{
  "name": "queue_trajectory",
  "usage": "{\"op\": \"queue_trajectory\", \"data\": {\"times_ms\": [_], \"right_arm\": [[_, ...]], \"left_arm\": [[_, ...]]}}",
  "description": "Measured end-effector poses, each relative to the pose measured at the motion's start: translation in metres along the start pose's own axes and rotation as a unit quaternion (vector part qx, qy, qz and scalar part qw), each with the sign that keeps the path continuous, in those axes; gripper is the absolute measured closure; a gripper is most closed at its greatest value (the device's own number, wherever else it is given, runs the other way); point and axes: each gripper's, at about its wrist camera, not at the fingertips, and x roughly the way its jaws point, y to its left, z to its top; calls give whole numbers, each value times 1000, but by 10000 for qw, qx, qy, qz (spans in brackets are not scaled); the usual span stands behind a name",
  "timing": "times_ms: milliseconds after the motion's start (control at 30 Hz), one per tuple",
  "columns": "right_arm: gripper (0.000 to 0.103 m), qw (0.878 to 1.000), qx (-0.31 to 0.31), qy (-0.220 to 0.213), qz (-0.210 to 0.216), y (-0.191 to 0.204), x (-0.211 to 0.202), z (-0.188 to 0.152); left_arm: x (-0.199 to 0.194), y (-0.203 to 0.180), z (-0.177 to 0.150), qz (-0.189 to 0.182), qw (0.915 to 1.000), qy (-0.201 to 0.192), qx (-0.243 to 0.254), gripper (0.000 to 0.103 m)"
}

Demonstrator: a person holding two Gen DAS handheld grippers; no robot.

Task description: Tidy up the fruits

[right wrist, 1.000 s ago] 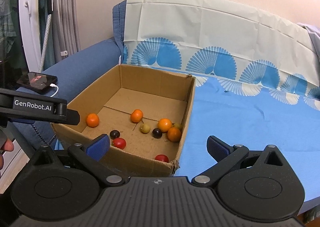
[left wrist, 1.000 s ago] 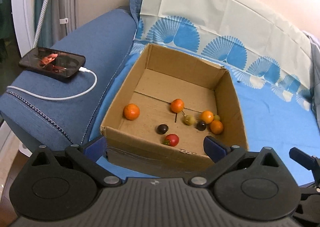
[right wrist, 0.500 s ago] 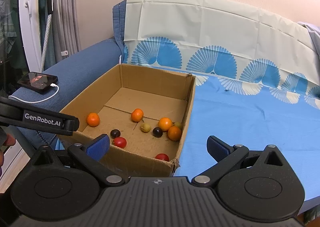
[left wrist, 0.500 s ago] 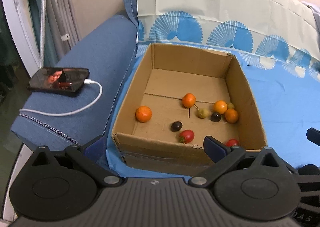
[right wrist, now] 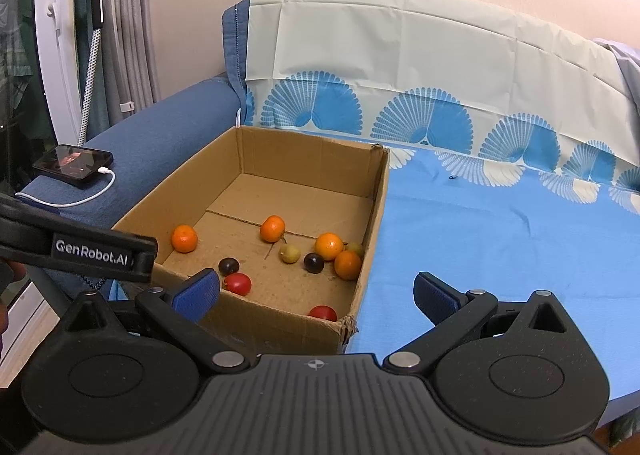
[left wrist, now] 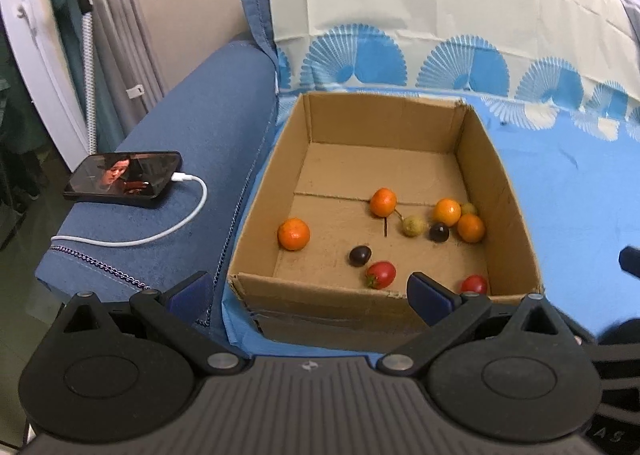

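Note:
A brown cardboard box point(left wrist: 516, 215) point(right wrist: 376, 215) sits open on a blue cloth over a sofa. Inside lie several small oranges, such as one at the left point(left wrist: 294, 233) point(right wrist: 184, 238), two dark plums point(left wrist: 360, 255) point(right wrist: 229, 265), two red tomatoes point(left wrist: 381, 275) point(right wrist: 238, 283) and a yellow-green fruit point(left wrist: 413, 225) point(right wrist: 290, 253). My left gripper point(left wrist: 310, 293) hangs open just before the box's near wall, holding nothing. My right gripper point(right wrist: 318, 295) is open over the box's near right corner, also holding nothing. The left gripper's body point(right wrist: 80, 251) shows at the left of the right wrist view.
A phone point(left wrist: 124, 179) point(right wrist: 72, 166) on a white charging cable point(left wrist: 132, 241) lies on the sofa's blue armrest point(left wrist: 192, 143), left of the box. Blue cloth point(right wrist: 500, 239) spreads to the right. The patterned backrest cover point(right wrist: 400, 67) rises behind. A curtain and white stand point(right wrist: 92, 35) are at far left.
The left gripper has pulled back and risen, so the box sits more centred in its view and a second tomato shows. The right gripper has barely moved. Both stay open.

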Motion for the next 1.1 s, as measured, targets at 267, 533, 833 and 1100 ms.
{"op": "queue_trajectory", "data": {"times_ms": [267, 533, 833, 1100], "right_arm": [[1, 10000, 31, 6, 19, -1, 1, -2], [1, 10000, 44, -10, 40, -1, 0, -3], [1, 10000, 32, -18, 51, 0, 0, -3], [1, 9999, 18, -46, 135, -1, -1, -4]], "left_arm": [[-4, -5, 0, 40, 9996, -167, 243, 0], [0, -3, -2, 44, 9998, -39, 198, 0], [3, -1, -2, 71, 9998, 36, 180, 0], [7, 0, -3, 65, 9998, 127, 106, 0]]}}
